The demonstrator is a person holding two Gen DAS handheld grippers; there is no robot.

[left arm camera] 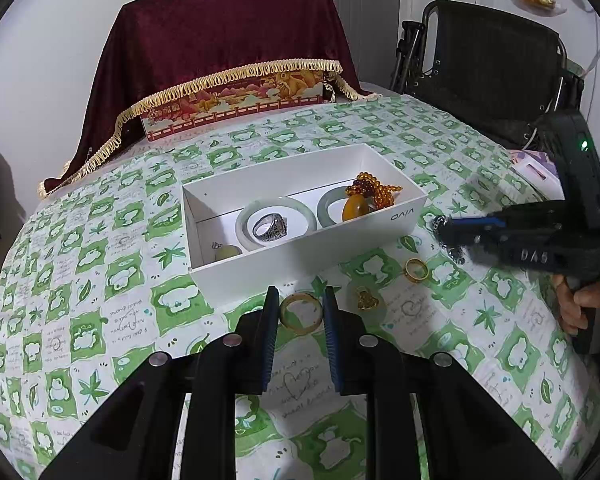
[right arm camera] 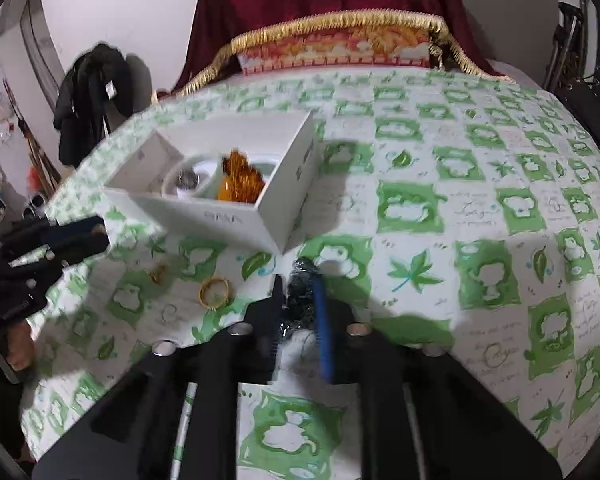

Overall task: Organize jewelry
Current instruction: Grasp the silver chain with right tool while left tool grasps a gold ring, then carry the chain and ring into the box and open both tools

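Note:
A white box (left arm camera: 300, 264) on the green-and-white cloth holds two jade bangles (left arm camera: 276, 208), a silver ring (left arm camera: 269, 228), an amber pendant (left arm camera: 356, 207) and amber beads (left arm camera: 376, 188). My left gripper (left arm camera: 301, 312) is shut on a gold bangle (left arm camera: 301, 314) in front of the box. A gold ring (left arm camera: 416, 270) and a gold pendant (left arm camera: 366, 299) lie to its right. My right gripper (right arm camera: 298, 300) is shut on a dark chain (right arm camera: 300, 288), held above the cloth right of the box (right arm camera: 236, 216); it also shows in the left wrist view (left arm camera: 452, 236).
A dark red cloth with gold fringe (left arm camera: 220, 40) covers a decorated box (left arm camera: 236, 104) at the table's back. A black folding chair (left arm camera: 488, 60) stands at the back right. A white item (left arm camera: 536, 172) lies at the table's right edge.

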